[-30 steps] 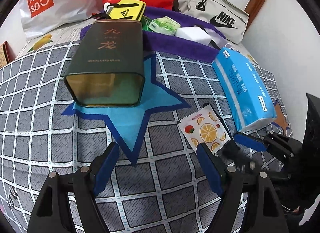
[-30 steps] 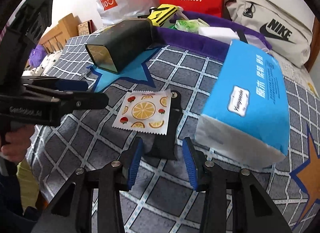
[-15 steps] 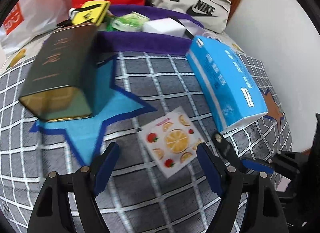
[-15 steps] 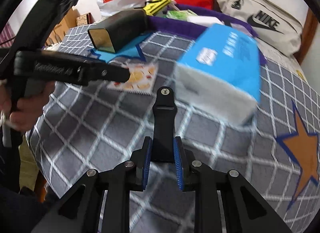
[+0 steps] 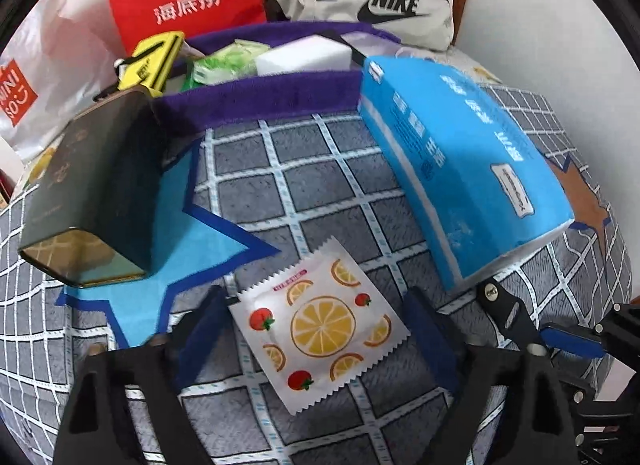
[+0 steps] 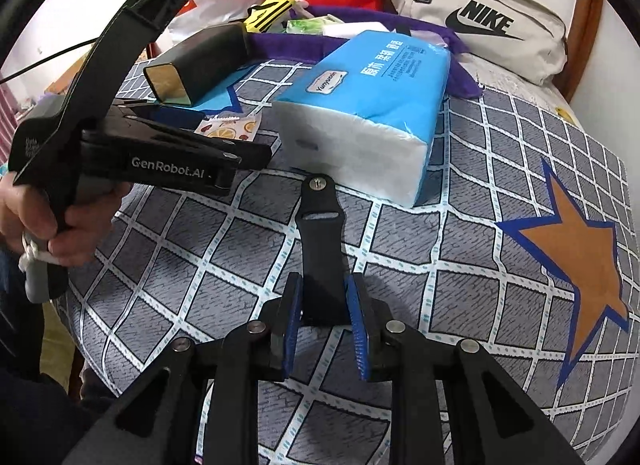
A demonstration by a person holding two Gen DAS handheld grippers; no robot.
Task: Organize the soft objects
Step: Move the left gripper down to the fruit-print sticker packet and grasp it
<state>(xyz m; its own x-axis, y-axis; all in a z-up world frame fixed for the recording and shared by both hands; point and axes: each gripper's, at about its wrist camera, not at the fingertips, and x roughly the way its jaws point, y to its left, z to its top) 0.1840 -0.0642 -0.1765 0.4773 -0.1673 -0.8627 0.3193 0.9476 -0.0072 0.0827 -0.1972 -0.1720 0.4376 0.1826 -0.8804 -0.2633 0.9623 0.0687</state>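
A white sachet point(image 5: 320, 325) printed with orange slices lies flat on the checked bedspread. My left gripper point(image 5: 316, 329) straddles it, and its jaws are closing, the pads clear of the sachet's edges. A black strap point(image 6: 320, 249) lies on the cover in front of the blue tissue pack point(image 6: 372, 105). Its near end sits between the pads of my right gripper point(image 6: 324, 329), whose jaws are opening with a thin gap on each side. In the right wrist view a hand holds the left gripper point(image 6: 228, 133) over the sachet point(image 6: 228, 131).
A dark tin box point(image 5: 92, 201) lies on the blue star at the left. A purple fabric bin point(image 5: 260, 93) behind holds a green pack and a white block. Red and white carrier bags and a beige Nike bag line the back. The bed's edge runs near left.
My left gripper has swung right from the blue star to straddle the sachet. My right gripper shut on the black strap, carried it right to the tissue pack, and now stands slightly wider.
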